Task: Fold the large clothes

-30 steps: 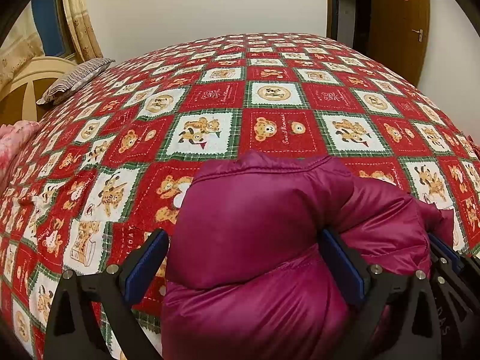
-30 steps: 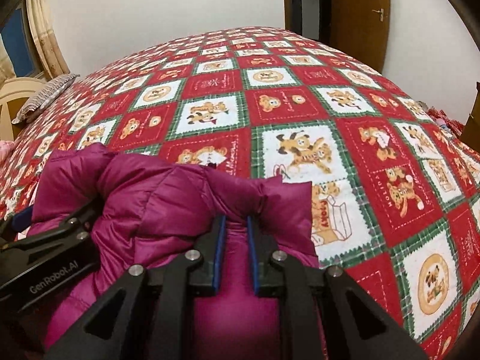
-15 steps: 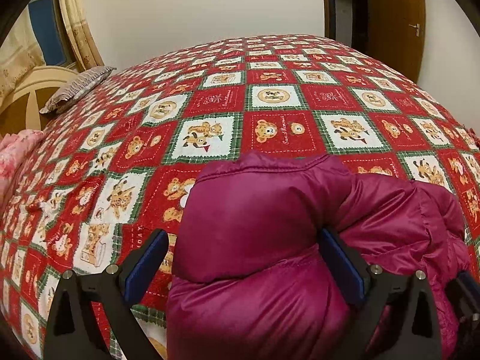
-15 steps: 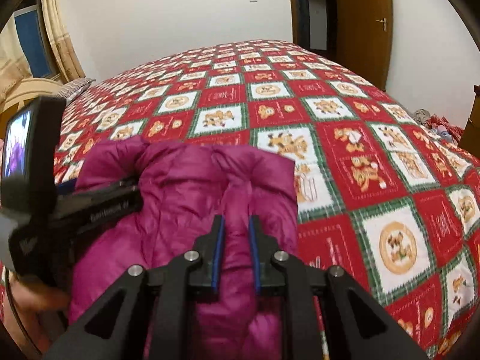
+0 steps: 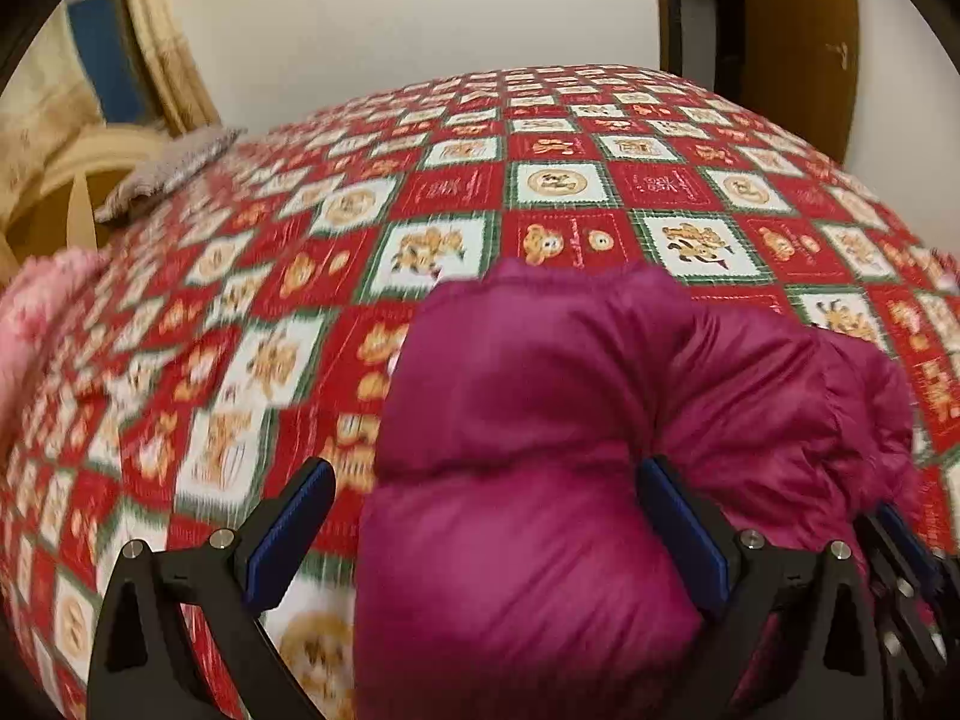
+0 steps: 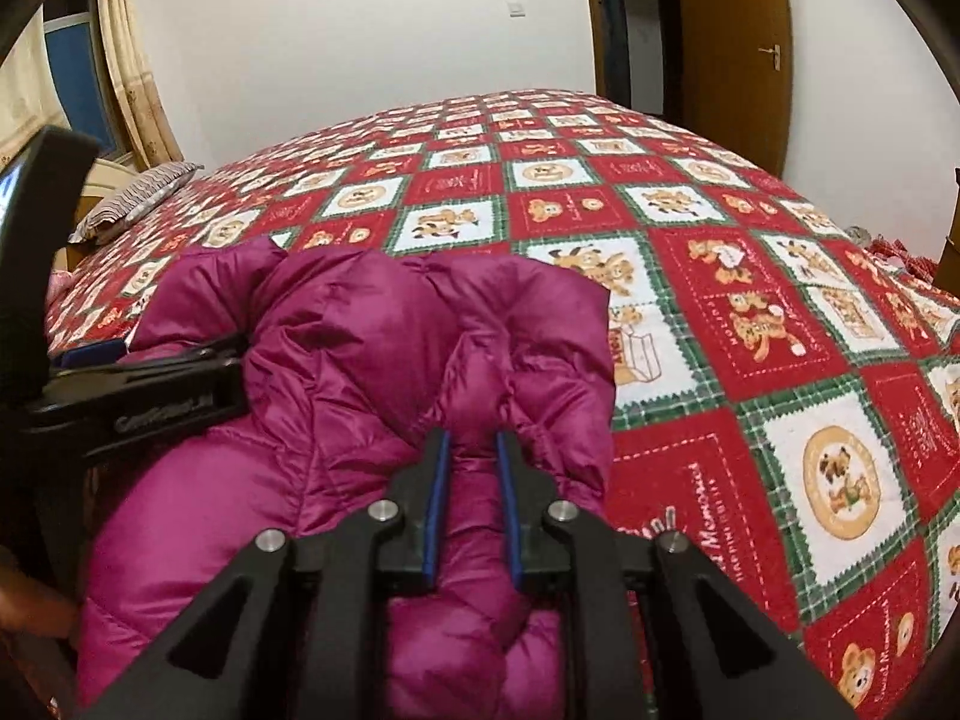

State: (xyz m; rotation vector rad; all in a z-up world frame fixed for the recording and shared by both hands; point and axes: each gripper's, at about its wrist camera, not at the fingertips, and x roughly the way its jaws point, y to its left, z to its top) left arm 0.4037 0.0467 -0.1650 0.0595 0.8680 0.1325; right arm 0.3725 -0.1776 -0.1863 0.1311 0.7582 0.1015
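Observation:
A magenta puffer jacket [image 5: 540, 420] lies bunched at the near edge of the bed; it also shows in the right wrist view [image 6: 384, 360]. My left gripper [image 5: 480, 516] is wide open, with a thick fold of the jacket between its blue pads [image 5: 684, 528]. My right gripper [image 6: 472, 480] is shut on a pinch of the jacket's right side. The left gripper's black body [image 6: 144, 396] shows at the jacket's left in the right wrist view. The right gripper's tip [image 5: 900, 546] shows at the lower right of the left wrist view.
The bed is covered by a red, green and white bear-patterned quilt [image 6: 750, 312]. A striped pillow [image 6: 138, 198] lies at the far left by a cream headboard [image 5: 66, 174]. A pink cloth [image 5: 42, 300] lies at the left edge. A wooden door [image 6: 732, 48] stands behind.
Both grippers have risen and tilted up, lifting the jacket; more wall and door show. The right gripper stays shut on the jacket, the left stays open.

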